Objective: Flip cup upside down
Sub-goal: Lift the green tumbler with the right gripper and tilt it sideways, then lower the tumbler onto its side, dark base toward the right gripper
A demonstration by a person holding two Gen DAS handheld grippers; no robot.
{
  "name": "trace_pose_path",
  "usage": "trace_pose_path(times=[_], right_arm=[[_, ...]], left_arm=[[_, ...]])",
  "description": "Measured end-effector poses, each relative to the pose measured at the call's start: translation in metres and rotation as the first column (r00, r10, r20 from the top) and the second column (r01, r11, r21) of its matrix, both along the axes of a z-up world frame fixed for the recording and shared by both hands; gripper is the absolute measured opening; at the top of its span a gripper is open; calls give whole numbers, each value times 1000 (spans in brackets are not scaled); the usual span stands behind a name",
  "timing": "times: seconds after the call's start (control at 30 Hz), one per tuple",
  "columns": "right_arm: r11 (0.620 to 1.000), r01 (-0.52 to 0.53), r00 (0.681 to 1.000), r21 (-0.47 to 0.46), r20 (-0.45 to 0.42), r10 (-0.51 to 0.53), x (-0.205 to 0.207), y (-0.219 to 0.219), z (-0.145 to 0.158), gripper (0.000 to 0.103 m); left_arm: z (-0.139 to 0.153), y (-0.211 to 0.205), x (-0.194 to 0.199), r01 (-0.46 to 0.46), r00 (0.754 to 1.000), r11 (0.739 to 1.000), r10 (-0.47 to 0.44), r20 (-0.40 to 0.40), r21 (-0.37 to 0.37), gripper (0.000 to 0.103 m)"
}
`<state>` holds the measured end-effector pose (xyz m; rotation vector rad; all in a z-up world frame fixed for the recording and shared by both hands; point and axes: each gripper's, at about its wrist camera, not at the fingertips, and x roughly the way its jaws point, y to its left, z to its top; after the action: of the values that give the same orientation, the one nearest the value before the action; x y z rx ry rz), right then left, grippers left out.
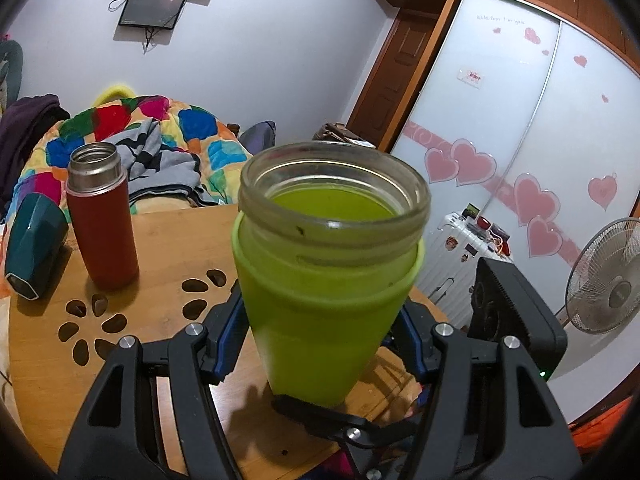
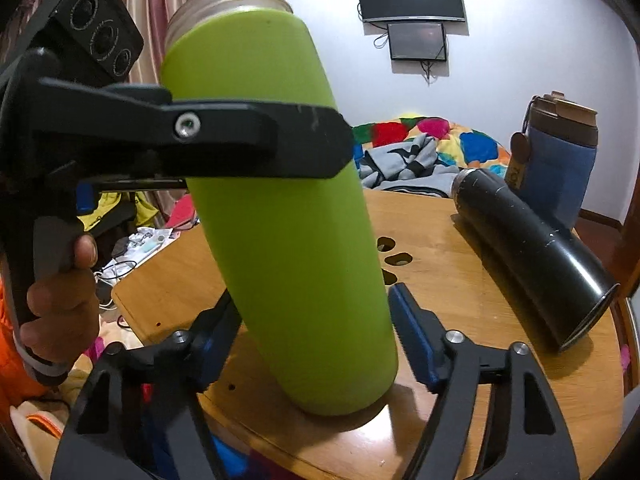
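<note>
The cup (image 1: 320, 304) is a tall glass jar in a lime-green sleeve, mouth up, its base on the wooden table (image 1: 168, 264). My left gripper (image 1: 316, 340) is shut on its middle, blue pads against both sides. In the right wrist view the cup (image 2: 288, 240) leans a little to the left, and a black finger (image 2: 256, 140) of the left gripper crosses its upper part. My right gripper (image 2: 320, 344) is open around the cup's lower part; its right pad (image 2: 412, 336) stands just clear of the cup.
A red thermos (image 1: 102, 220) without a lid stands at the back left by a dark teal object (image 1: 34, 248). A black bottle (image 2: 532, 256) lies on its side at the right, a blue tumbler (image 2: 560, 168) behind it. A bed with a colourful quilt (image 1: 140, 136) lies beyond.
</note>
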<state>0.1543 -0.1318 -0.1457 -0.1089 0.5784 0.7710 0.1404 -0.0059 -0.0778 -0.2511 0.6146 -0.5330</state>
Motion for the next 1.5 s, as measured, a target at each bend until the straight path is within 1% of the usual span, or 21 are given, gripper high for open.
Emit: trace_pose_path(times=[0.17,0.23,0.33,0.4,0.47,0.53,0.67,0.77,0.83,0.93,1.1,1.2,1.5], right_arm=[[1000,0,1000,1,5,0,-6,4,-2,67],[1000,-7,1000,-5,6,7,-6,4,-1,66],[1000,-14,1000,-3,14,14,-10,2,1,66],[1000,-17,1000,-1,23,17,-15,2,2,65],[1000,-16,999,7,36,15,-18,3,1,65],[1000,-17,999,15,42,16,-20,2,1,64],[999,-28,999,16,44,27,-24,1,2,62],[999,-29,999,14,42,28,-24,1,2,62],[999,-30,999,14,37,30,-23,1,2,62],[999,-31,999,12,28,31,-22,1,1,62],[1000,-26,1000,16,16,26,-23,0,-1,62],[999,-30,999,20,11,30,-25,-1,-1,62],[999,-42,999,27,-6,42,-20,1,-5,62]], left_arm=[[-1,4,2,-9,1000,1000,9,11,-4,64],[0,2,-1,-24,999,1000,24,29,13,64],[0,0,-1,-60,997,997,57,54,49,67],[-4,-1,3,-79,996,994,75,50,72,68],[-9,-2,8,-97,995,991,94,38,89,72],[-16,0,15,-107,994,990,106,15,88,75],[-28,7,25,-107,993,994,108,-54,35,78],[-33,13,28,-114,990,993,114,-83,9,80],[-34,15,30,-119,988,993,119,-95,8,82],[-39,16,34,-133,983,991,136,-126,25,89],[-54,24,43,-138,969,990,126,-213,-42,90],[-58,29,48,-142,959,988,121,-256,-64,90],[-67,37,51,-144,940,984,101,-327,-108,92]])
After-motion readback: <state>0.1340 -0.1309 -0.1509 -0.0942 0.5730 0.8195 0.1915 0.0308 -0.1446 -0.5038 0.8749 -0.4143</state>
